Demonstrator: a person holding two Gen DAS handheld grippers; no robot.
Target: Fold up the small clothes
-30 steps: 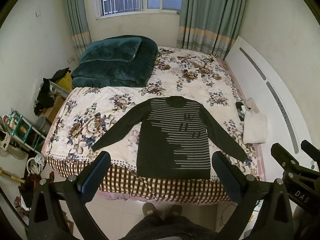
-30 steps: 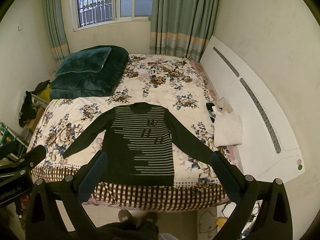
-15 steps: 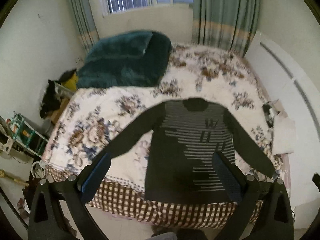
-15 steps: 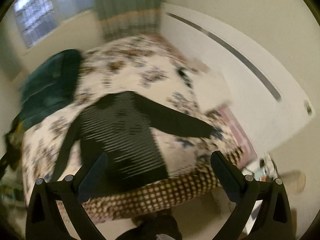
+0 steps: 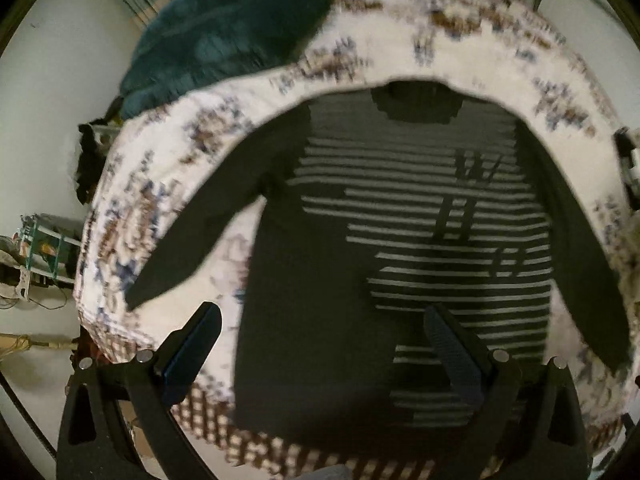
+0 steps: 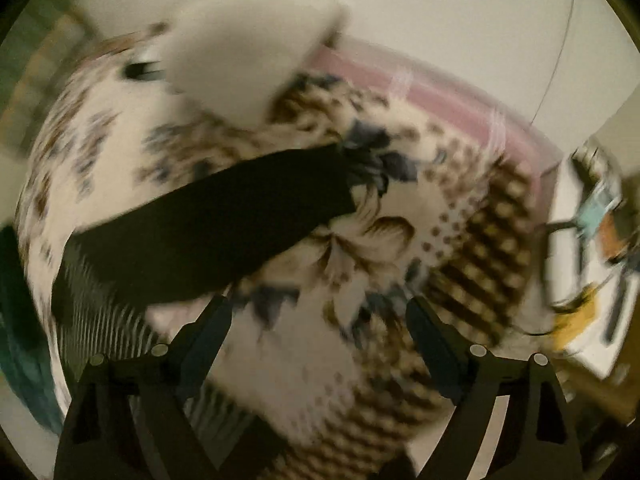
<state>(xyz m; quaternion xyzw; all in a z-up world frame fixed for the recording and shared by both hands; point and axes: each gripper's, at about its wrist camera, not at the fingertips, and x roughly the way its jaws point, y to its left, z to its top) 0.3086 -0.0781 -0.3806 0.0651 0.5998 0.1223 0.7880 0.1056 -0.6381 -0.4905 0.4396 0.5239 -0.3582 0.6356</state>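
Note:
A dark sweater with grey stripes (image 5: 400, 240) lies flat on the floral bedspread (image 5: 168, 200), sleeves spread out. My left gripper (image 5: 324, 344) is open and empty, hovering over the sweater's lower hem. In the right wrist view, the sweater's right sleeve (image 6: 208, 220) lies across the bedspread (image 6: 360, 248). My right gripper (image 6: 318, 332) is open and empty, just below and to the right of that sleeve's cuff. Both views are blurred by motion.
A teal folded quilt (image 5: 232, 32) sits at the bed's far left. A white folded cloth (image 6: 248, 48) lies beyond the right sleeve. The checked bed skirt (image 6: 492, 248) marks the bed's edge. Clutter stands on the floor at left (image 5: 40, 248) and right (image 6: 592, 240).
Both grippers have moved down and closer to the bed. The left one came in over the sweater's hem; the right one swung right toward the right sleeve's cuff. Both stayed open.

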